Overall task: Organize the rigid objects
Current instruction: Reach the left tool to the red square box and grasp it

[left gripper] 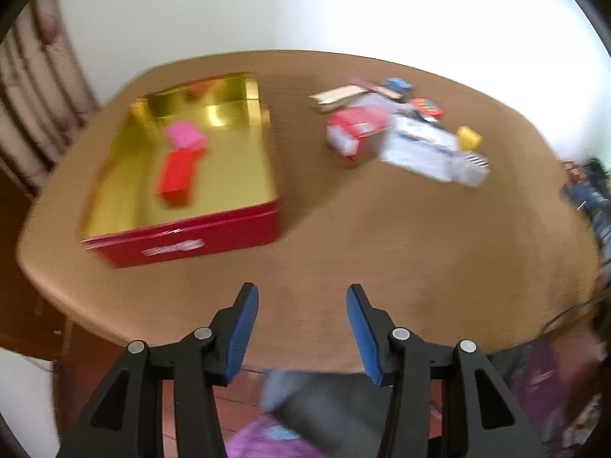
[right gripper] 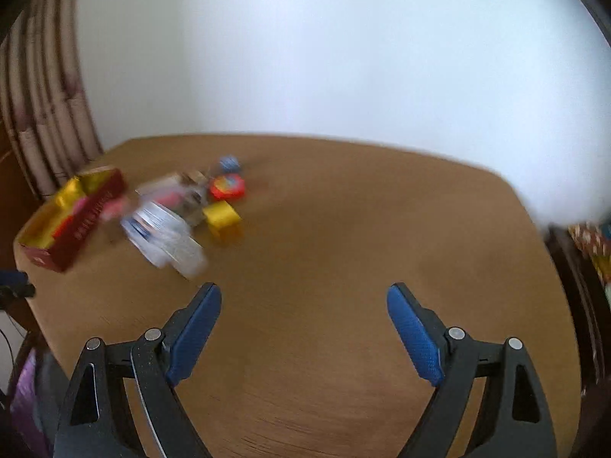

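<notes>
Both views are pretty motion-blurred, so reading labels is mostly a lost cause. The red tin (left gripper: 183,206) has a small pale label on its near side wall, but the writing is smeared and I can't make it out; in the right wrist view there's gold lettering along its long side, also unreadable. The white box (left gripper: 420,145) in the pile has blue print on it, too blurred to read.

The tin sits open on the left part of the table (left gripper: 382,248), shiny gold inside, with a pink block (left gripper: 185,135) and a red block (left gripper: 175,177) lying in it, touching each other. Well apart to the right is the loose pile: a red-and-white box (left gripper: 353,129), the white box, a yellow block (left gripper: 469,138) (right at the pile's edge), a blue piece (left gripper: 397,84) at the back, and an orange-red item (left gripper: 427,107).

The left gripper (left gripper: 302,294) hangs over the near table edge, fingers parted with nothing between them. The right gripper (right gripper: 304,294) is spread wider, also holding nothing, above bare wood.

The table is brown wood grain with rounded corners. White wall behind, striped curtain (right gripper: 42,114) on the left.
</notes>
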Tool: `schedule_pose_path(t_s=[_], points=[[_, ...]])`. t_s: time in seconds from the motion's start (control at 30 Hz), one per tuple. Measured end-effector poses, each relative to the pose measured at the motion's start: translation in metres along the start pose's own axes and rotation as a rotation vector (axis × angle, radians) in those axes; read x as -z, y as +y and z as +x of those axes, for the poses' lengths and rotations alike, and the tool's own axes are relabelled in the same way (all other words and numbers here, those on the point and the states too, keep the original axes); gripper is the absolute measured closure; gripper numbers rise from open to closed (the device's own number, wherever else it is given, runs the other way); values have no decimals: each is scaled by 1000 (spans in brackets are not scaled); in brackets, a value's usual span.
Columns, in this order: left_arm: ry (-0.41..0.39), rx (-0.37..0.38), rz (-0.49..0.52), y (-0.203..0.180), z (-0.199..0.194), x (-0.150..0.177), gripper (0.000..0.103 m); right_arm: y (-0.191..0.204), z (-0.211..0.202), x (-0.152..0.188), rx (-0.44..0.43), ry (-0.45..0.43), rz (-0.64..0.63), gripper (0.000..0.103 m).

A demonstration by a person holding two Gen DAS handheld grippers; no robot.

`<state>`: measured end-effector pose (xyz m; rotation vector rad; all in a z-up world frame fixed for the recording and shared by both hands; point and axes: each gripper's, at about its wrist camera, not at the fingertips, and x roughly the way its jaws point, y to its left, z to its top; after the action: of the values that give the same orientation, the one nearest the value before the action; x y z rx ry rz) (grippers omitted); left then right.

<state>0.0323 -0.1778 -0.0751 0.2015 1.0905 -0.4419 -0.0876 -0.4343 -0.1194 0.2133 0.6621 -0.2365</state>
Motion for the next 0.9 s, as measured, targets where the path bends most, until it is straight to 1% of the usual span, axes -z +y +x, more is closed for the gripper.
schedule_pose_path(t_s=[0.03,0.07,0.13,0.23,0.3,0.33,0.37,0.43,0.5,0.6,0.7,0.8,0.9], points=[[9,29,-9,-4,3,-7,54,-5,8,5,-5,10,18,16],[12,39,-20,-8,6,-16,54,-10,15,9,-16,18,34,16],[24,28,-20,-15,14,-37,54,-12,27,13,-47,34,59,16],[50,59,-29,-23,20,-69,54,-15,31,24,-82,35,67,16],[76,80,-42,-24,27,-89,54,-29,27,28,-104,29,57,16],[90,90,-68,-23,32,-100,54,-27,29,27,-115,27,53,16],[97,110,-99,-20,36,-109,54,-34,24,30,-124,25,50,16],[128,169,-162,-13,48,-129,54,-40,23,31,-147,27,54,16],[162,188,-213,-8,62,-143,54,-38,28,30,-165,33,62,16],[195,173,-265,-4,82,-157,54,-37,30,30,-187,36,64,16],[244,177,-293,-2,99,-163,54,-35,32,30,-205,38,60,16],[262,171,-299,-4,109,-166,52,-35,32,30,-222,36,56,16],[258,157,-294,-7,112,-170,49,-36,32,30,-236,40,62,16]])
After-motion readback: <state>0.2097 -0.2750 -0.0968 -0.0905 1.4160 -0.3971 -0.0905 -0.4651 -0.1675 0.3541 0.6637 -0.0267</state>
